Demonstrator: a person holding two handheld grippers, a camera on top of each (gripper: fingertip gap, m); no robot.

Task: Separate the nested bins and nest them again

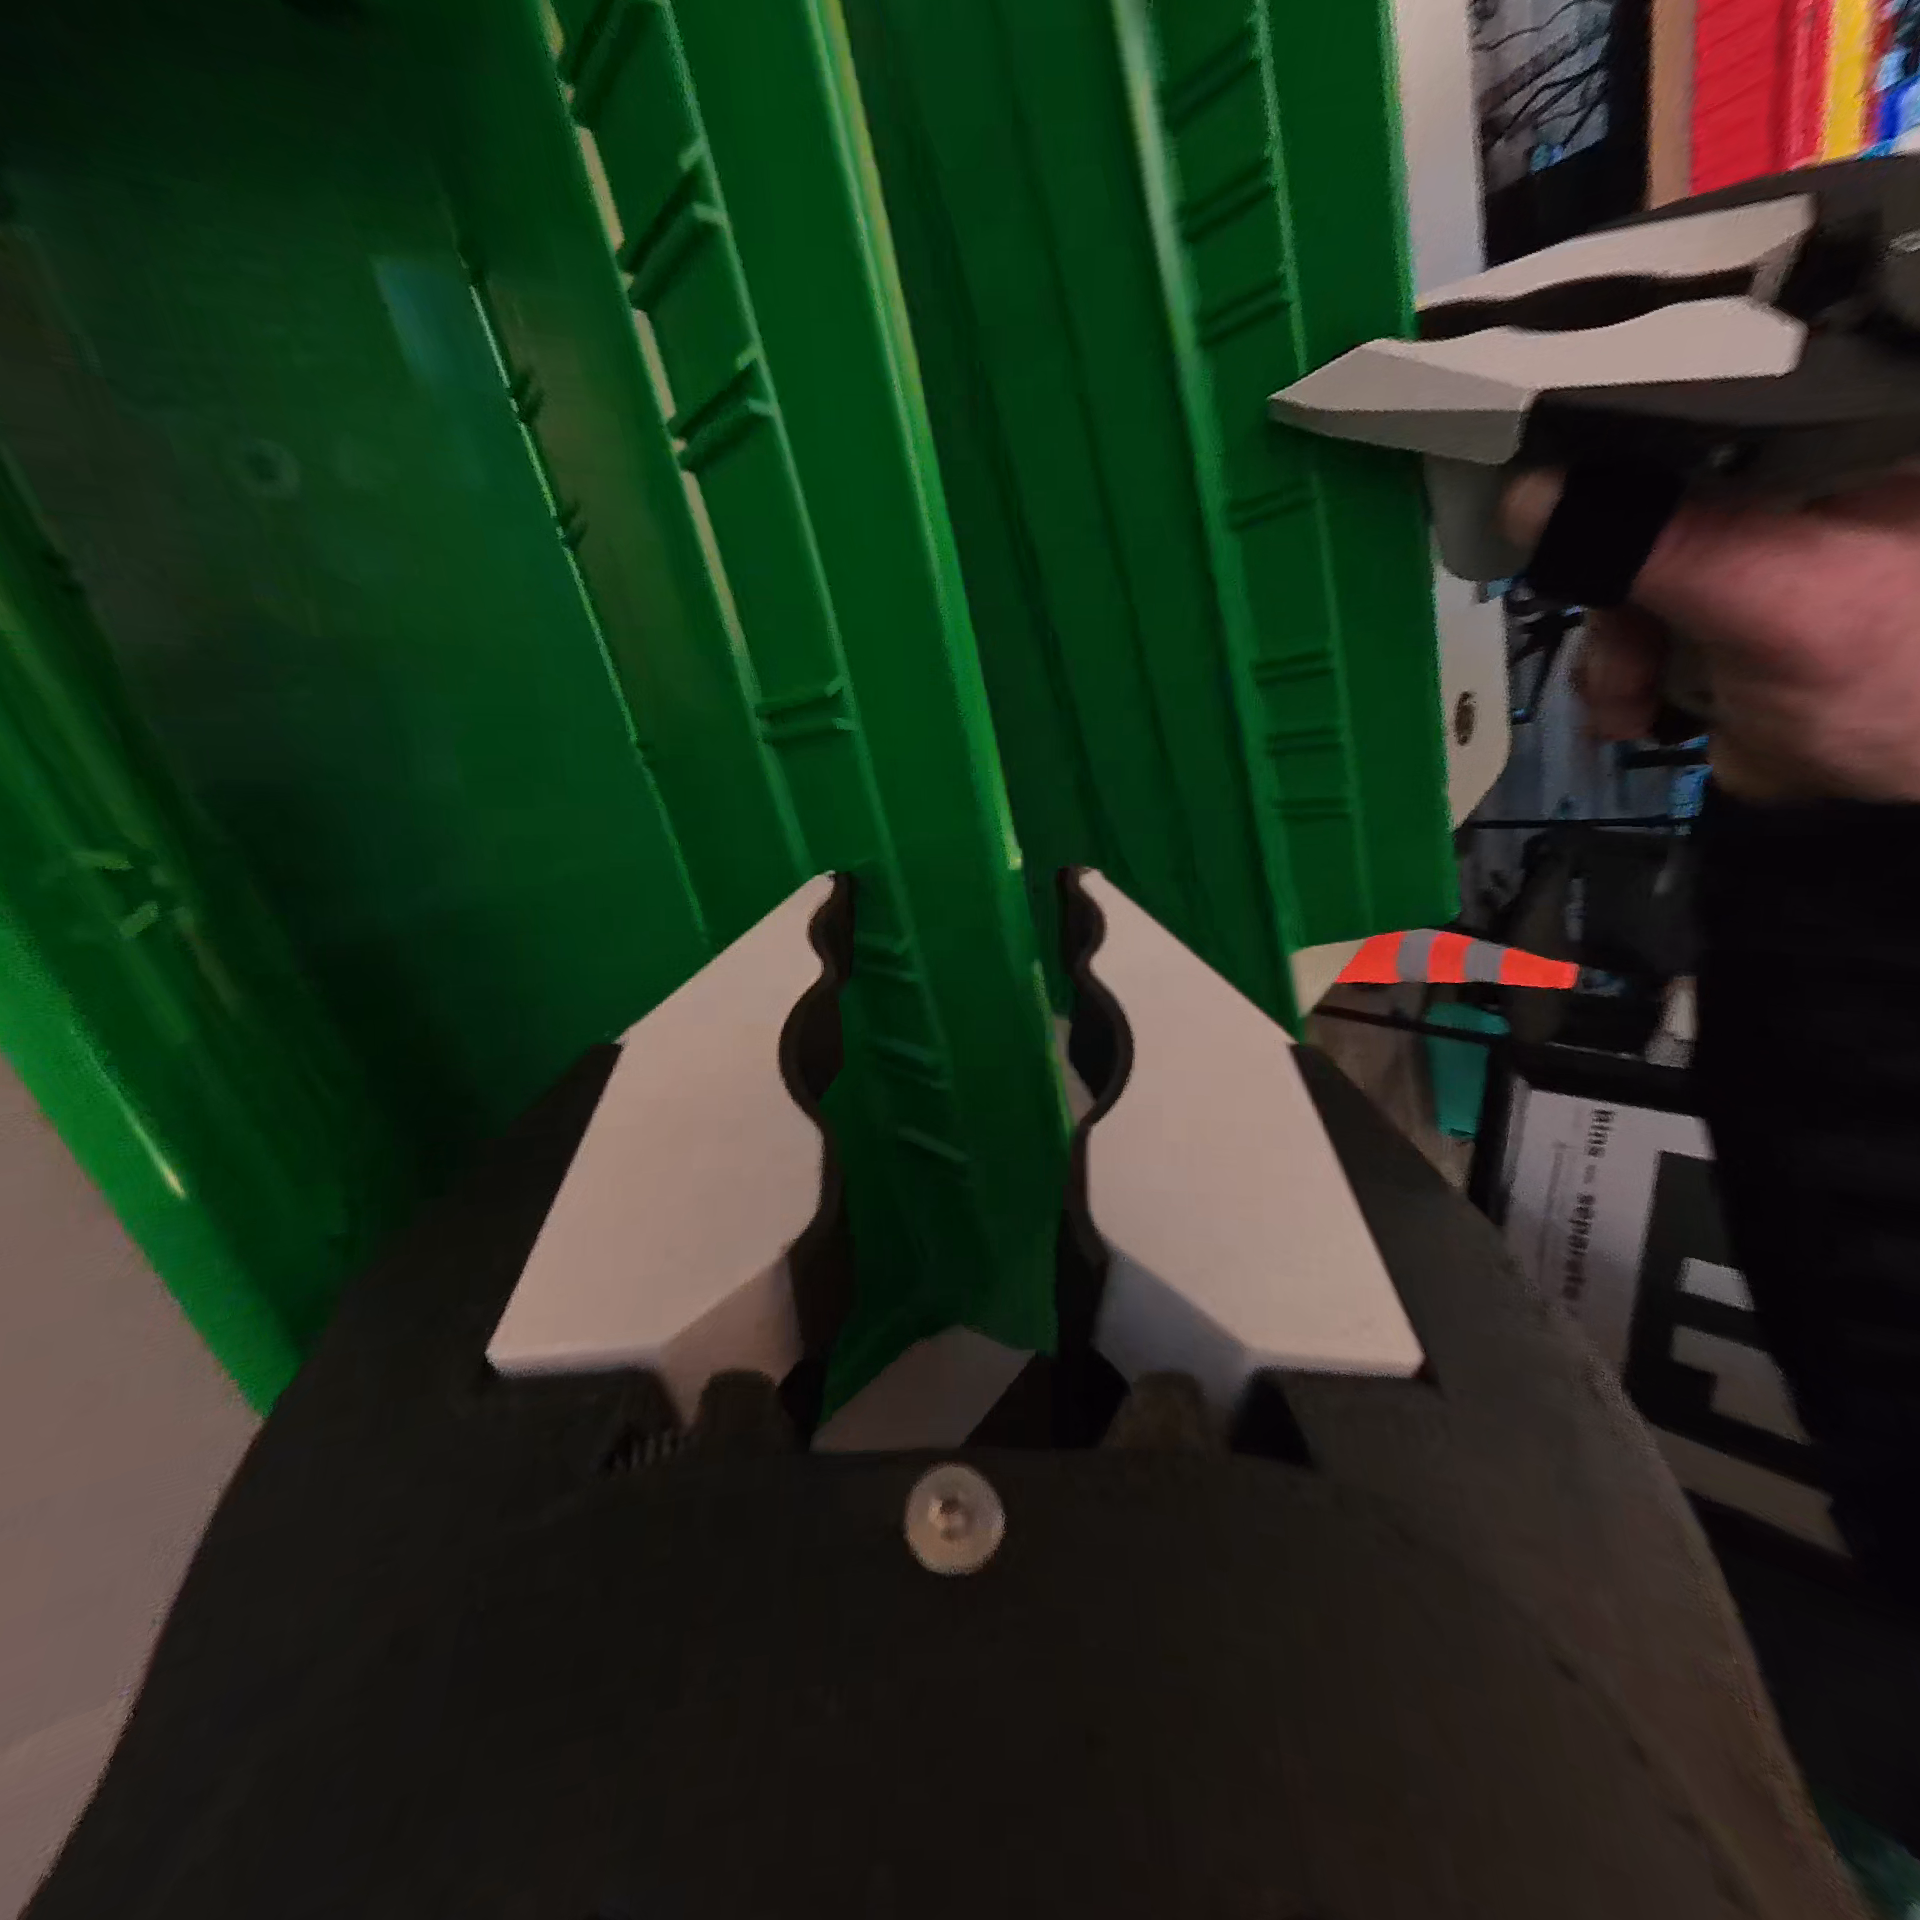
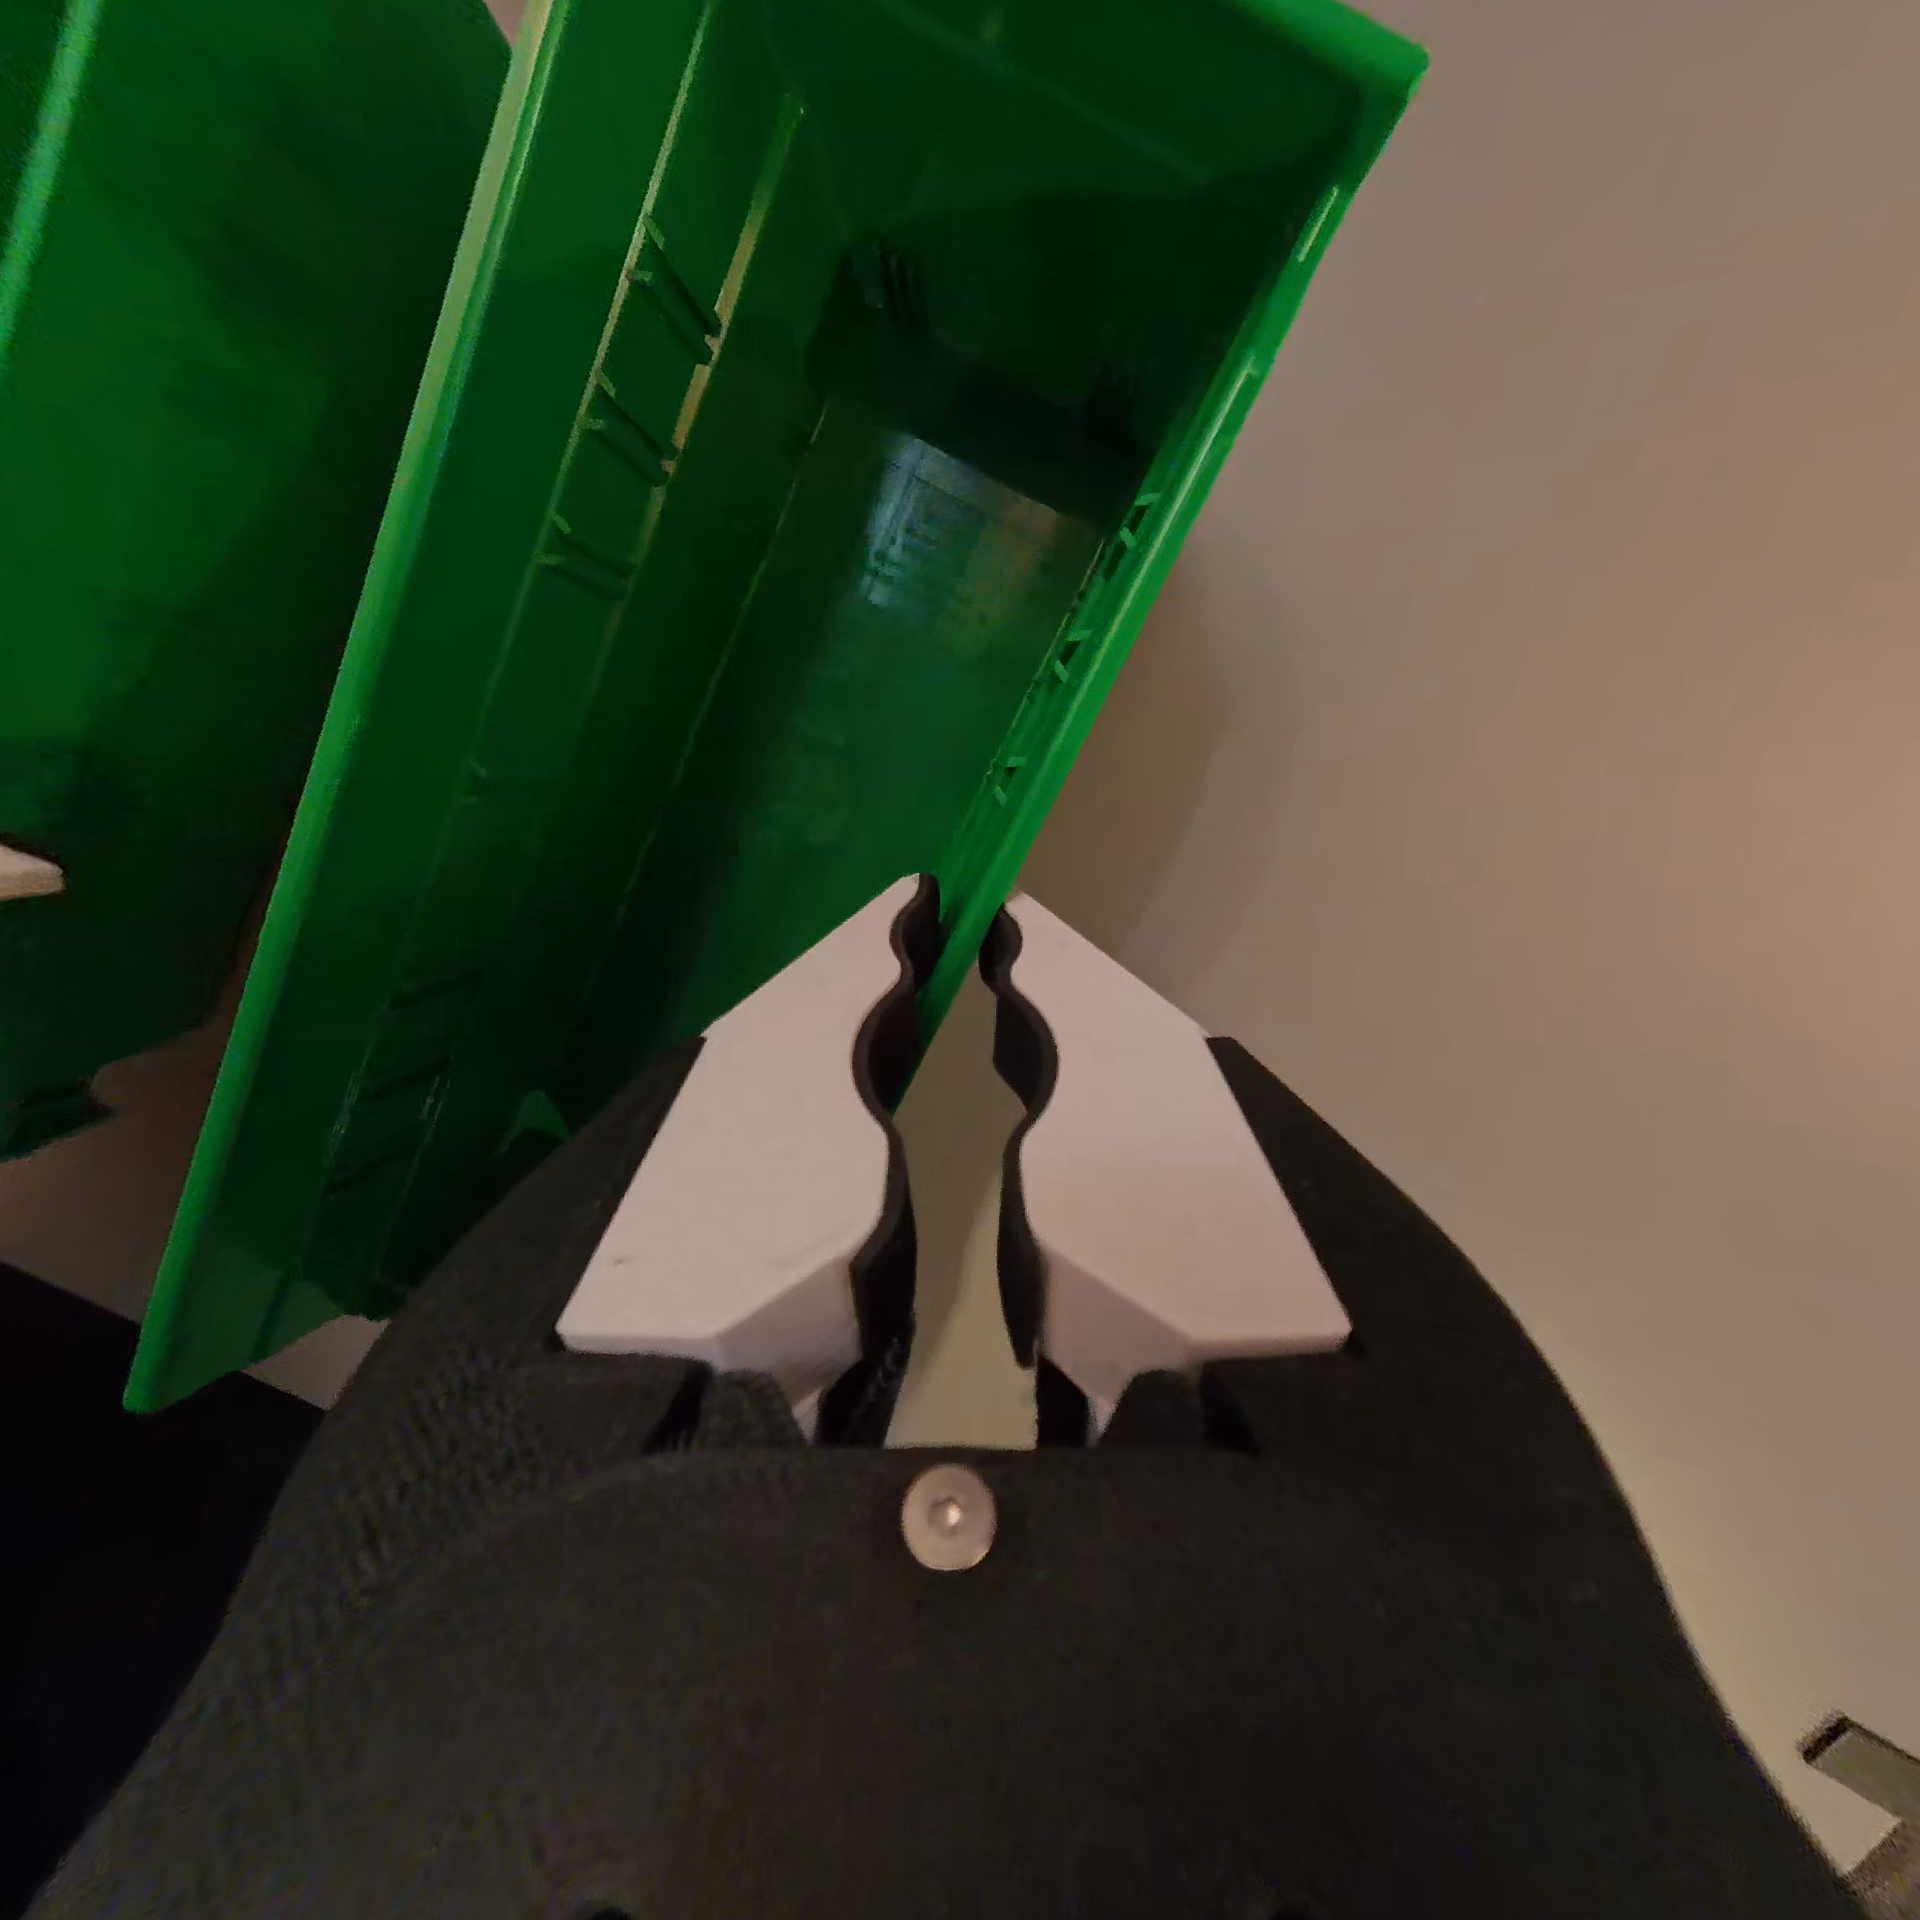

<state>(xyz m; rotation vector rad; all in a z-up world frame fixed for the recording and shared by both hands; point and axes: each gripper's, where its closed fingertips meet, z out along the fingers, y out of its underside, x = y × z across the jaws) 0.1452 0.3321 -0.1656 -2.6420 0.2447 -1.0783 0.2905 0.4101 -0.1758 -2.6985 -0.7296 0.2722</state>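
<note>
Two green plastic bins hang apart, side by side. In the left wrist view my left gripper (image 1: pixel 951 883) is shut on the side wall of the left bin (image 1: pixel 312 623). The right bin (image 1: pixel 1195 520) stands just beside it, and my right gripper (image 1: pixel 1351 358) grips its far edge from the right. In the right wrist view my right gripper (image 2: pixel 961 899) is shut on the right rim of that bin (image 2: pixel 935 582), whose open inside faces the camera. The other bin (image 2: pixel 156 468) fills the left side, with a pale fingertip (image 2: pixel 26 873) of the left gripper at the left edge.
A person's hand (image 1: pixel 1766 675) holds the right gripper. Behind it are dark wire shelves (image 1: pixel 1558 1039) with an orange and grey striped item (image 1: pixel 1455 961), and bright pictures (image 1: pixel 1766 83) on the wall. A beige surface (image 2: pixel 1558 727) lies behind the bins. A metal piece (image 2: pixel 1860 1766) shows at bottom right.
</note>
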